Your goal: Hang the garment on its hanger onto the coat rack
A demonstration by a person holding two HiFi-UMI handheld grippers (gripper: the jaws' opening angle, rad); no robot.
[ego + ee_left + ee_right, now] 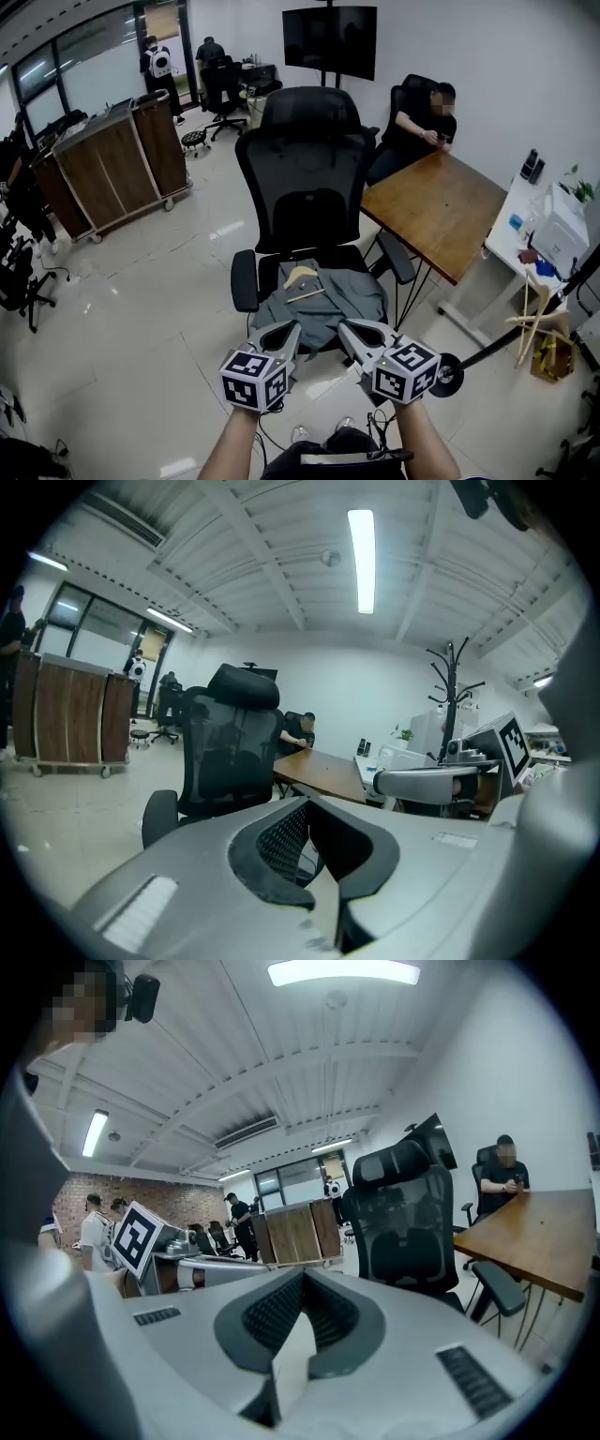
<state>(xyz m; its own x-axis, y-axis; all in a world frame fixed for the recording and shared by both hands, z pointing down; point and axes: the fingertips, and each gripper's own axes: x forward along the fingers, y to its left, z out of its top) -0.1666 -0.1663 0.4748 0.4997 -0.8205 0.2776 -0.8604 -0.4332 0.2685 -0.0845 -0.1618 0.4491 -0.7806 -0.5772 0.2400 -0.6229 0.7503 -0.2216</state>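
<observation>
Grey garment (323,302) lies crumpled on the seat of a black mesh office chair (305,169), with a wooden hanger (302,279) lying on top. Coat rack (453,682) is black and stands well apart by the white wall. Left gripper (292,328) and right gripper (345,328) are both closed and empty, hovering just short of the garment. Glossy pale tile floor (141,309), wooden table (436,211), dark wall screen (328,42). Gripper cubes carry black-and-white square markers.
</observation>
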